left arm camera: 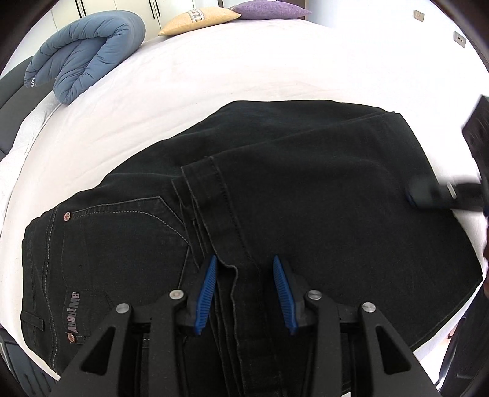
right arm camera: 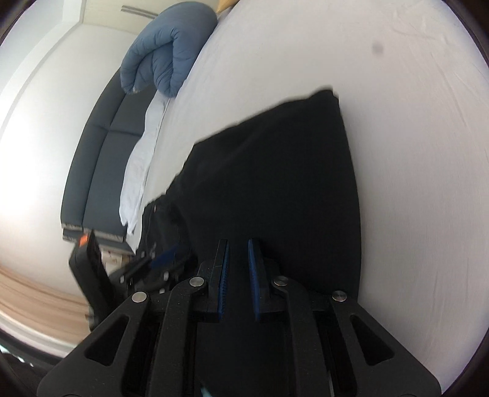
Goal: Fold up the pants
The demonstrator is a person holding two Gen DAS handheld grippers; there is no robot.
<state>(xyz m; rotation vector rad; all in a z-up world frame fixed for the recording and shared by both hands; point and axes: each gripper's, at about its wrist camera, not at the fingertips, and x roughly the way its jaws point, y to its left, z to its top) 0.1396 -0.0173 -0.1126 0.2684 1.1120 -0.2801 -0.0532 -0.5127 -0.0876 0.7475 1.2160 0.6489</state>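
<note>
White bed (left arm camera: 244, 61): black pants (left arm camera: 305, 183) lie part-folded. Left gripper (left arm camera: 244, 287) gapes wide over the hems (left arm camera: 207, 177); right gripper (right arm camera: 238, 274) narrow, empty. Align edges before pressing flat.

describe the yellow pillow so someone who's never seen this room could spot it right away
Start at the white bed where the black pants lie and look to its far end. Two cushions sit there side by side; the yellow pillow is the tan one with a patterned band across it, between the rolled blue duvet and the plain purple cushion.
</note>
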